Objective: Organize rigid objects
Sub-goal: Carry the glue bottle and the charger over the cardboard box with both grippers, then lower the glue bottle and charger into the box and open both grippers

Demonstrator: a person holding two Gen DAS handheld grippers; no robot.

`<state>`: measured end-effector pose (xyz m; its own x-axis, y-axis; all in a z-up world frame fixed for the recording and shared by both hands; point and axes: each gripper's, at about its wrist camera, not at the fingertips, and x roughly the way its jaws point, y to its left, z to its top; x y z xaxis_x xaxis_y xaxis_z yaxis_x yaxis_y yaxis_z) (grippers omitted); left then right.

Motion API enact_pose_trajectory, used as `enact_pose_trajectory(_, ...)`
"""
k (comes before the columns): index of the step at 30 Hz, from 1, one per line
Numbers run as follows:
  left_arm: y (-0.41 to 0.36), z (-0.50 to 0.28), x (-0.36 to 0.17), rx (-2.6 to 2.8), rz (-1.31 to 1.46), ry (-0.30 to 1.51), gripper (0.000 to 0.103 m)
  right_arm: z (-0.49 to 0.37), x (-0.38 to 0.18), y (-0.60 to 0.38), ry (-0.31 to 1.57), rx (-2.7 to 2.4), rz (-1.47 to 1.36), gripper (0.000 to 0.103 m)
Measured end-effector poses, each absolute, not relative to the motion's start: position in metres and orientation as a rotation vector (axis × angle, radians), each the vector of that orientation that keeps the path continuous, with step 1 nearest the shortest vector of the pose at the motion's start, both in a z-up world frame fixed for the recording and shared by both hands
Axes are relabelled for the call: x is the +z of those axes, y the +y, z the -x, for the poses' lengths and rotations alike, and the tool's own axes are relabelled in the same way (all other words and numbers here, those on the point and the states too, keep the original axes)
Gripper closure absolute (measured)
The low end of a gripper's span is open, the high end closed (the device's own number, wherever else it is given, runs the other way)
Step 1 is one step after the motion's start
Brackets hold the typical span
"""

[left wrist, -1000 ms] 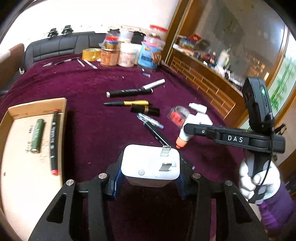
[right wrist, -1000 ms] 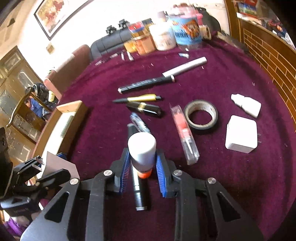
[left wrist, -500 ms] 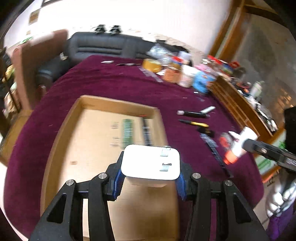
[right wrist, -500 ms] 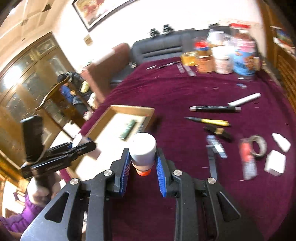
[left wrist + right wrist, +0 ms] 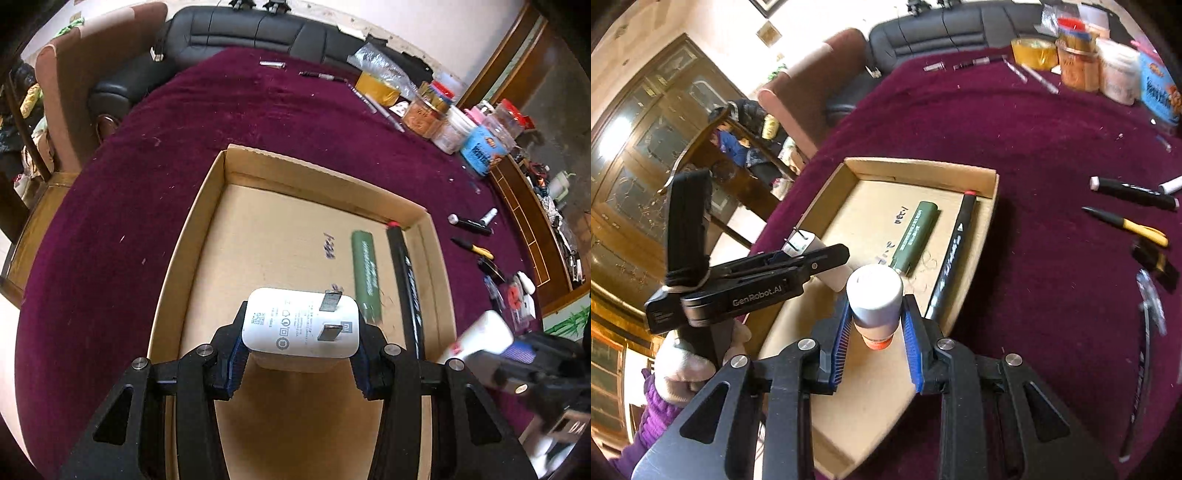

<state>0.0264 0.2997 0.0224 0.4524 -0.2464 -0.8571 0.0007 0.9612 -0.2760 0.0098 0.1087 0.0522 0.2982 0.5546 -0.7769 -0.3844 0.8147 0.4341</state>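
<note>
My left gripper (image 5: pixel 301 356) is clamped on the white charger (image 5: pixel 301 326), prongs facing up, held over the open cardboard box (image 5: pixel 192 236) on the maroon tabletop (image 5: pixel 122 206). My right gripper (image 5: pixel 875 334) grips the white bottle (image 5: pixel 874 301) with an orange end, over the box's near part. Inside the box a green tube (image 5: pixel 914 232) and a black marker (image 5: pixel 951 254) lie side by side near its right wall. More pens (image 5: pixel 1126 225) lie loose on the cloth to the right
</note>
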Motion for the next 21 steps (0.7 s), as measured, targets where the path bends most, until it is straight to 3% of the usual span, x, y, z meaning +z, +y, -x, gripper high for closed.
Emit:
enact_pose_trajectory(8,0.306,-0.062,0.018,-0.144,0.302,1.113,0.061,-0.063,0.030,0.123,1.173,0.508,-0.175,0.078)
enact_pose_trajectory(14,0.310,-0.077,0.009,-0.158,0.409,1.169,0.047,-0.086,0.022,0.128,1.189,0.419,-0.142,0.077)
enact_pose_trajectory(19,0.318,-0.066,0.032,-0.150,0.412,1.080,0.046,-0.088,0.033,0.117,1.140,0.422,-0.165,0.076)
enact_pose_trajectory(21,0.325,-0.062,0.045,-0.132,0.425,1.033,0.044,-0.084,0.040,0.110,1.112,0.424,-0.179,0.071)
